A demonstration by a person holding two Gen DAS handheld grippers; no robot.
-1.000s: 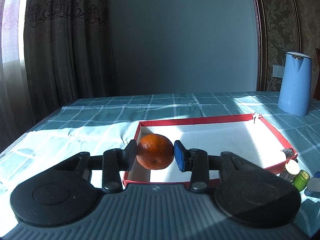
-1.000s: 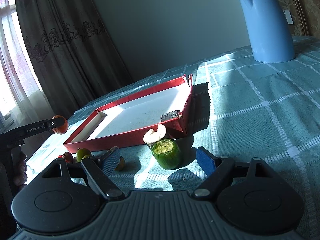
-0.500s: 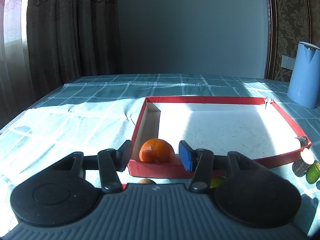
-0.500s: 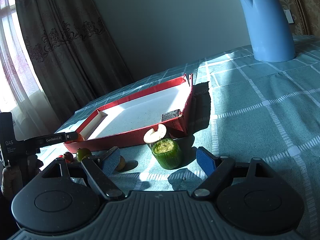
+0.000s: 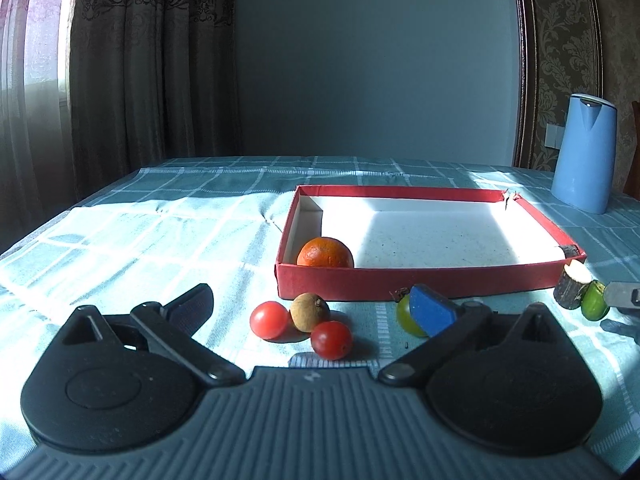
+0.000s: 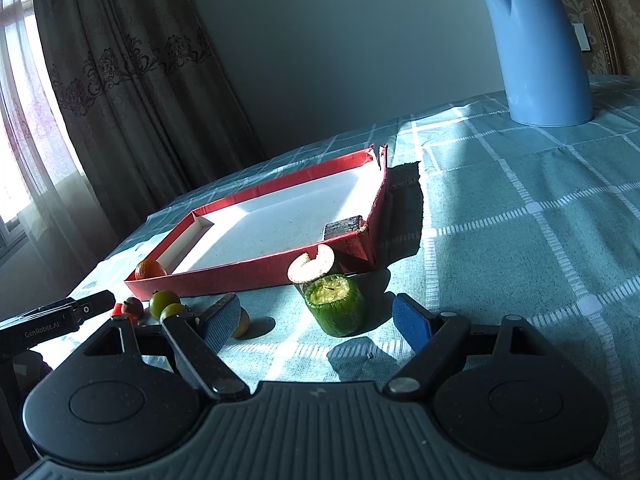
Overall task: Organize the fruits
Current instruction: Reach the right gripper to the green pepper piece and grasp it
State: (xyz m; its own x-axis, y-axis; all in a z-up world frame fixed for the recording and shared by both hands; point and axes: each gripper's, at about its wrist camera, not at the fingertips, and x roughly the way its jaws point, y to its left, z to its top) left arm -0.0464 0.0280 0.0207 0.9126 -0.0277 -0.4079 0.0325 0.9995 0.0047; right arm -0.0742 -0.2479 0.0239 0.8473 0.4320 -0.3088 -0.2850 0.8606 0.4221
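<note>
An orange (image 5: 325, 252) lies in the near left corner of the red box (image 5: 420, 282); it also shows in the right wrist view (image 6: 149, 269). My left gripper (image 5: 312, 308) is open and empty, low over the cloth in front of the box. Between its fingers lie two red tomatoes (image 5: 268, 319) (image 5: 331, 339) and a brown round fruit (image 5: 310, 312). A green fruit (image 5: 405, 314) sits behind its right finger. My right gripper (image 6: 318, 320) is open and empty, with a green cut cucumber piece (image 6: 336, 310) between its fingers.
A blue kettle (image 5: 584, 159) stands at the back right on the checked tablecloth (image 5: 160, 240). A cut dark-skinned stub with a white face (image 6: 311, 264) leans at the box's near right corner. Small green and yellow fruits (image 6: 162, 300) lie left of my right gripper.
My left gripper let go of the orange into the box's near left corner, opened wide and drew back and down to the cloth. My right gripper has not moved.
</note>
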